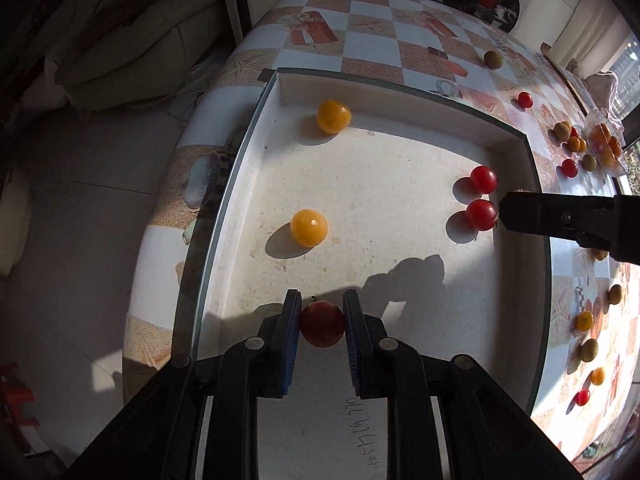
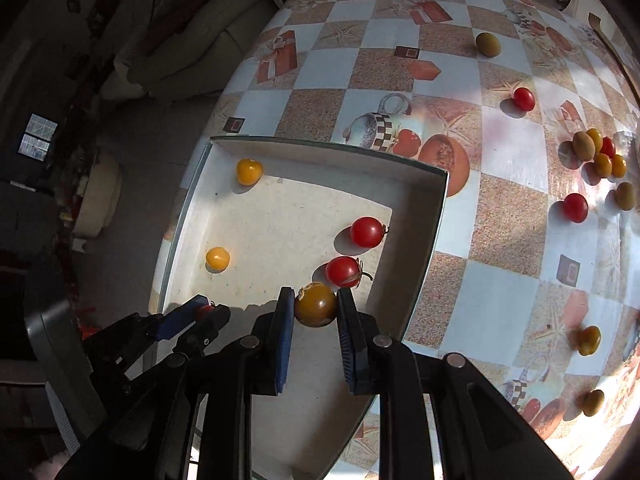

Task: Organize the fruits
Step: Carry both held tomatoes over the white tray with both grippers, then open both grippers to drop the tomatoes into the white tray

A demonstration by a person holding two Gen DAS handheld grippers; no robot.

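Here, left gripper (image 1: 322, 320): jaws narrow, pads pressed on a red tomato (image 1: 322, 323), held over the near part of the white tray (image 1: 400, 92). In the tray: two yellow tomatoes (image 1: 309, 227) on the left side, two red ones (image 1: 481, 214) by the right wall. Right gripper (image 2: 316, 306): jaws narrow, clamped on a yellow-brown tomato (image 2: 315, 305) above the tray's near right area, close to the nearer red one. Left wrist view alone shows the clear bag (image 1: 604, 142) of fruit at the table's far right. Right wrist view alone shows the blue pads (image 2: 178, 318) of the left gripper side-on.
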